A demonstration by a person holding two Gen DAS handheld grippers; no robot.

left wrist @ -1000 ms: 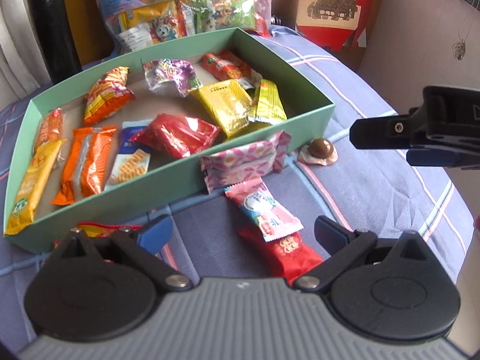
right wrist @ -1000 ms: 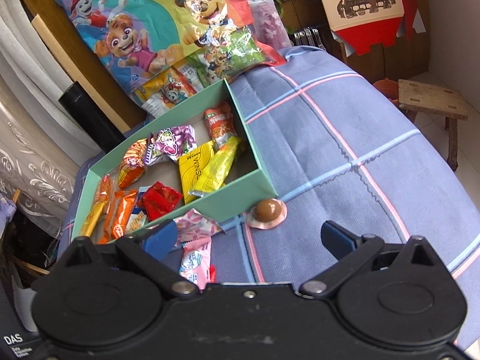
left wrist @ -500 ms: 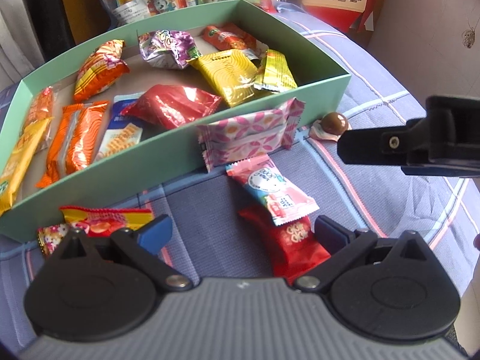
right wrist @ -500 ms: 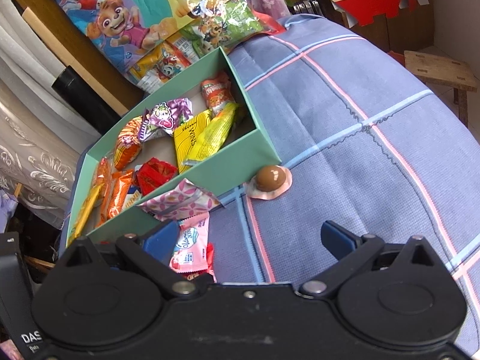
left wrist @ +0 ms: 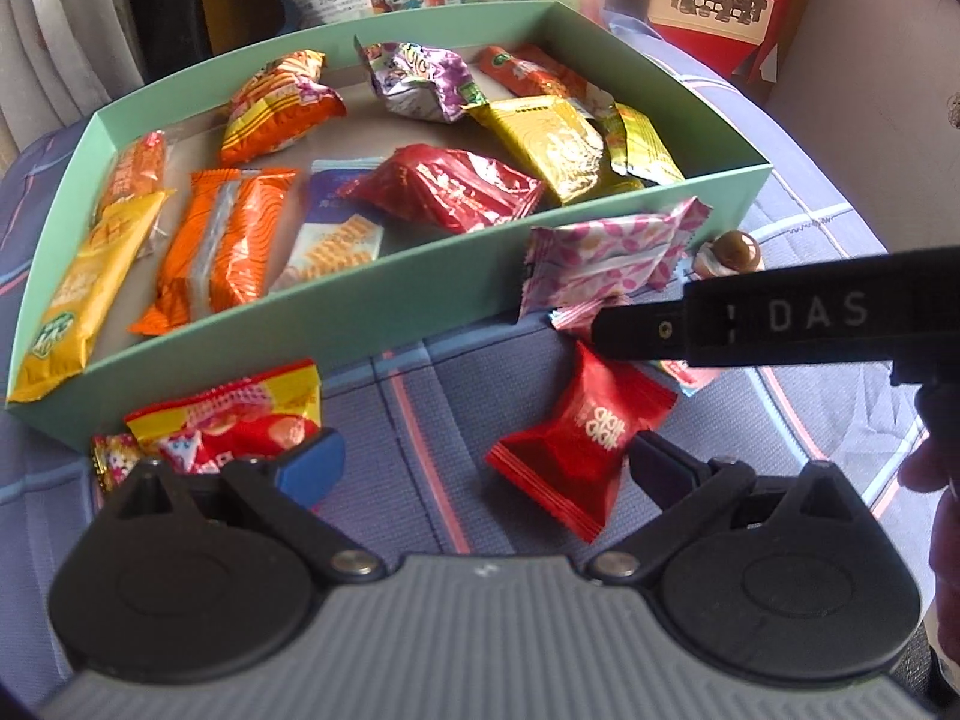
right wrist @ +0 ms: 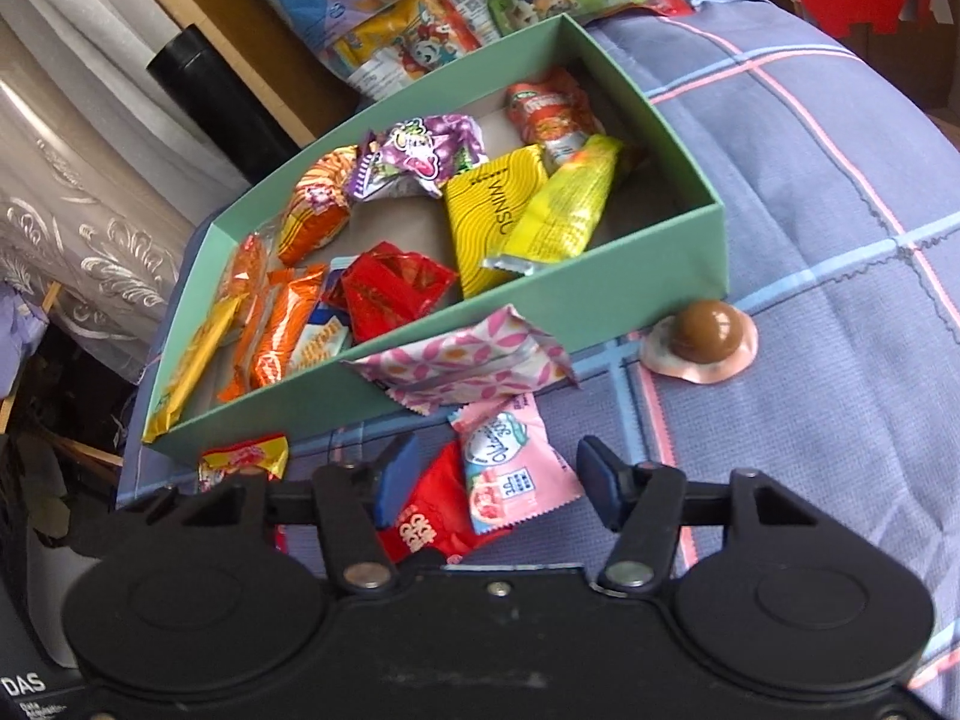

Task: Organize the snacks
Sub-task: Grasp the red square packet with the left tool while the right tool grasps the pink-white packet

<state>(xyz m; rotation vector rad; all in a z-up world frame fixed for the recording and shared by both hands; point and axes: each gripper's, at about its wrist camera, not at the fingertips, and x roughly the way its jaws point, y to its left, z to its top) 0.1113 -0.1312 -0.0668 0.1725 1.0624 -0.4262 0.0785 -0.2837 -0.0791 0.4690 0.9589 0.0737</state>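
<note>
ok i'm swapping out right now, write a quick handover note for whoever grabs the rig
Left gripper: open, empty, over the red packet.
Right gripper: jaws closing around the pink packet, pads not yet on it.
Done: about a dozen snacks lie in the green box.
Left, on the blue cloth: the pink and red packets, flowered packet, yellow-red packet, chocolate ball.

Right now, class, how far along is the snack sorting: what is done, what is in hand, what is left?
Done: many packets already lie in the green box. In hand: the right gripper is closing around the pink packet, pads not yet pressing; the left gripper hangs open over the red packet. Left: those two, the flowered packet, the chocolate ball and the yellow-red packet.
</note>
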